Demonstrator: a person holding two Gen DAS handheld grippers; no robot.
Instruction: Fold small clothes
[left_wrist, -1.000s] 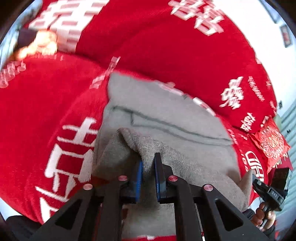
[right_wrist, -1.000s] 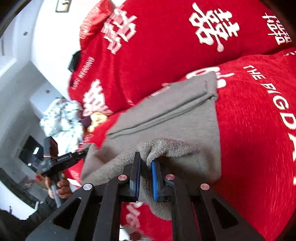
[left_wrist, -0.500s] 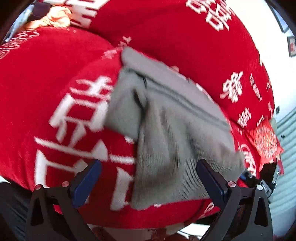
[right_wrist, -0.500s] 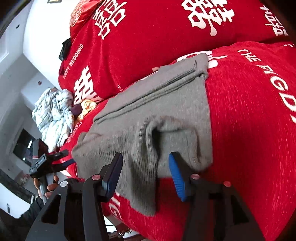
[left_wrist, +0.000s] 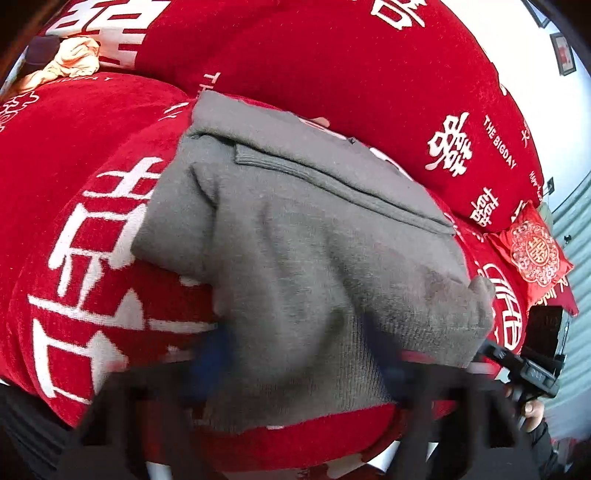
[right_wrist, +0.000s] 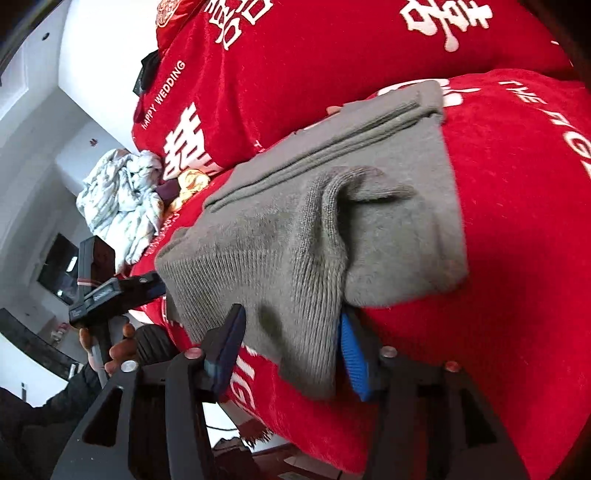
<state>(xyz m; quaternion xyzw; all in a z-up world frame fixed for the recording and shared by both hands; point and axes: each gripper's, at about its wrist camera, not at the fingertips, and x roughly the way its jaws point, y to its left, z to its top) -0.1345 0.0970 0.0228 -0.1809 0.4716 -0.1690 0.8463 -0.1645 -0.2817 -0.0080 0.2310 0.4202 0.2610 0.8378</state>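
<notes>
- Grey knitted garment (left_wrist: 314, 236) lying folded on a red sofa cushion (left_wrist: 74, 177) with white lettering; ribbed hem hanging over the cushion's front edge in both views.
- Left gripper (left_wrist: 299, 362) badly blurred at the bottom of the left wrist view; only dark smears and two blue patches either side of the garment's lower edge to make out.
- Jaws of the left gripper apart, having just been closing, with the ribbed hem between them; pads pressing on the cloth or not: cannot tell through the blur.
- Right gripper (right_wrist: 291, 354) sharper in the right wrist view: blue pads (right_wrist: 352, 356) standing either side of the hanging grey hem.
- Right jaws apart and just been closing; right pad half tucked behind the knit, left pad beside it, no firm clamp visible.
- Far edge of the garment partly lost where it meets the red back cushion (right_wrist: 314, 74).
- Underside of the folded layers hidden; number of layers not readable.
- Left-hand device also seen at the left of the right wrist view, held by a hand (right_wrist: 110, 347) in a dark sleeve, cut off by the frame's edge.
- Crumpled pale cloth (right_wrist: 118, 199) heaped far along the sofa; kind of item unclear.
- Small embroidered red pillow (left_wrist: 532, 254) near the right rim of the left wrist view, distorted by the lens.
</notes>
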